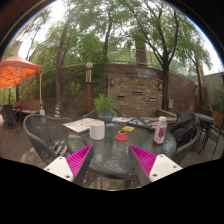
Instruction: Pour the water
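Patio table (118,150), pink bottle (160,130) — claw (112,160) open

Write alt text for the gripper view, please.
The gripper hangs with jaws open and empty over a round glass patio table. Beyond them stand a white cup, a pink bottle and a potted plant, with trees and a stone wall behind.

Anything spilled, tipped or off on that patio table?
Nothing stands out. The white cylindrical cup and the pink-and-white bottle stand upright on the round glass table, no spill visible. The gripper is open, holding nothing.
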The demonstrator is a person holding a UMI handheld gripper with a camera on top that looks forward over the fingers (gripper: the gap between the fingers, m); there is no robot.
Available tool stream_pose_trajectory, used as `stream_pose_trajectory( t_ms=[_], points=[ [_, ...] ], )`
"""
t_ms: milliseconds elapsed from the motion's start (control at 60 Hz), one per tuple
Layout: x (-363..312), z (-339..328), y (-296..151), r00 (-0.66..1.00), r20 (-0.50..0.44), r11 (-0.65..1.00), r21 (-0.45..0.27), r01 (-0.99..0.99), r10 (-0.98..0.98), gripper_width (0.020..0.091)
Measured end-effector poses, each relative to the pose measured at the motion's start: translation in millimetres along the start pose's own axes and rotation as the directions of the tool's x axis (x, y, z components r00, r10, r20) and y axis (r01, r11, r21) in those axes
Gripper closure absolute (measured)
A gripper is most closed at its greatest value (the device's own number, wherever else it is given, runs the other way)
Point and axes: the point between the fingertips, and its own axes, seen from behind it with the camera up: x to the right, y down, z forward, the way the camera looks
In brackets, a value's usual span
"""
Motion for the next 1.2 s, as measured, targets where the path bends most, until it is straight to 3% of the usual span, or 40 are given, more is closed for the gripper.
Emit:
stream_pose_trajectory(
  t_ms=[317, 400, 617, 800, 1000, 1050, 1083, 1100, 1200],
  points=[
    [13.7, 17.9, -11.7, 0.999, -0.026, 0.999, 0.035, 0.037, -0.036, 0.0287],
    [49.0, 37.8, -11.5, 0.998, -0.068, 1.0, 0.027, 0.017, -0.015, 0.0272],
    [186.1, 116.5, -35.8, 0.976, -0.218, 0.991, 0.134, 0.003, 0.027, 0.0271],
    [263.5, 204.3, -17.5, 0.965, -0.262, 0.995, 0.103, 0.008, 0.02, 0.0275],
    [293.5, 260.7, -4.5, 0.959, -0.284, 0.997, 0.076, 0.014, 0.008, 0.0271],
    [294.3, 275.5, 1.0, 0.963, -0.269, 0.998, 0.066, 0.001, 0.017, 0.0334],
    [293.4, 282.3, 8.7, 0.965, -0.261, 0.999, 0.042, -0.001, 0.012, 0.0508],
    [292.0, 284.8, 12.1, 0.966, -0.259, 1.0, 0.029, -0.002, 0.009, 0.055],
    [297.1, 286.9, 7.5, 0.949, -0.314, 0.999, 0.048, 0.023, -0.007, 0.0588]
  ],
)
